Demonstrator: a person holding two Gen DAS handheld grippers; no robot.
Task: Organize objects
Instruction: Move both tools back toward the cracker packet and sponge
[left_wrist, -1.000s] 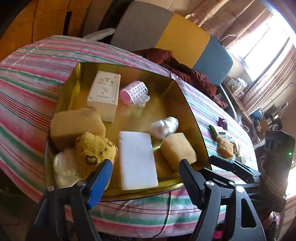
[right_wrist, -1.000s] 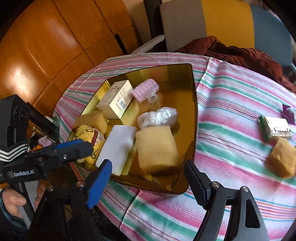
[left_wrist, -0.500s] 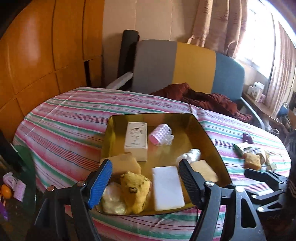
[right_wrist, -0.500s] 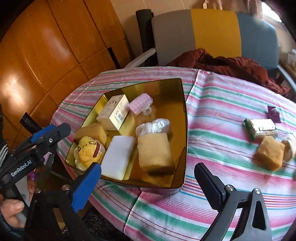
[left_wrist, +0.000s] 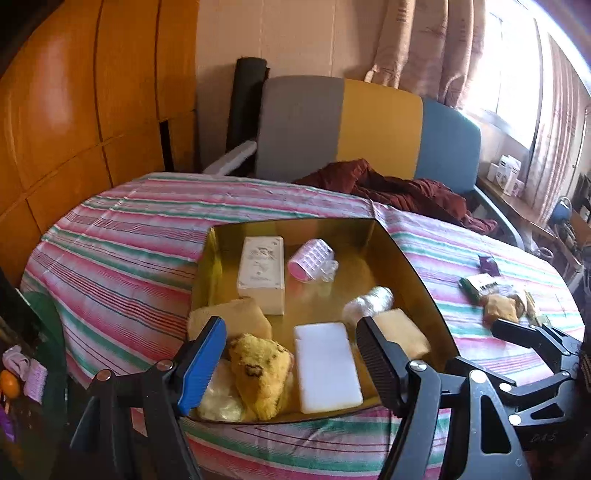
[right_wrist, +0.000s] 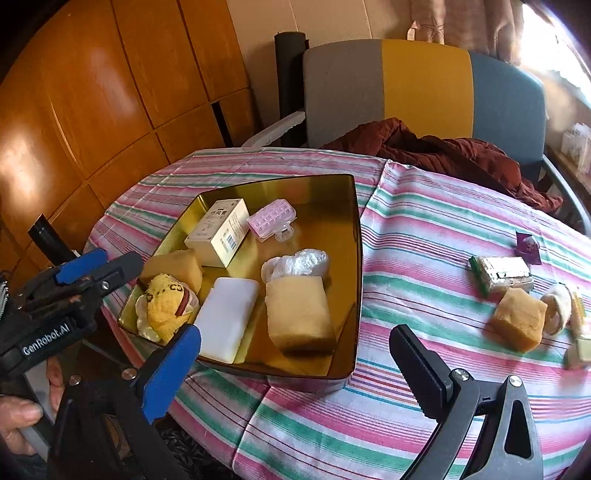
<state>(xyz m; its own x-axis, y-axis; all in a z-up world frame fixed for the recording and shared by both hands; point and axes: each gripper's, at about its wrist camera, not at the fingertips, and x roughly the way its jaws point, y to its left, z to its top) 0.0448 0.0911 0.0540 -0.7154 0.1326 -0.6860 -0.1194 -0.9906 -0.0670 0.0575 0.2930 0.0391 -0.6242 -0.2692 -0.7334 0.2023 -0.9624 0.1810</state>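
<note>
Gold tray (right_wrist: 352, 236) sits on the striped tablecloth (right_wrist: 424, 229), looking smaller and farther off than a second ago (both cameras pulled back and up). Left gripper (left_wrist: 290, 360) spread open, empty, hanging short of the tray's near edge. Right gripper (right_wrist: 295, 363) wider apart than before, holding nothing. Yellow sponge block (right_wrist: 519, 323) lies right, well apart from the tray.
</note>
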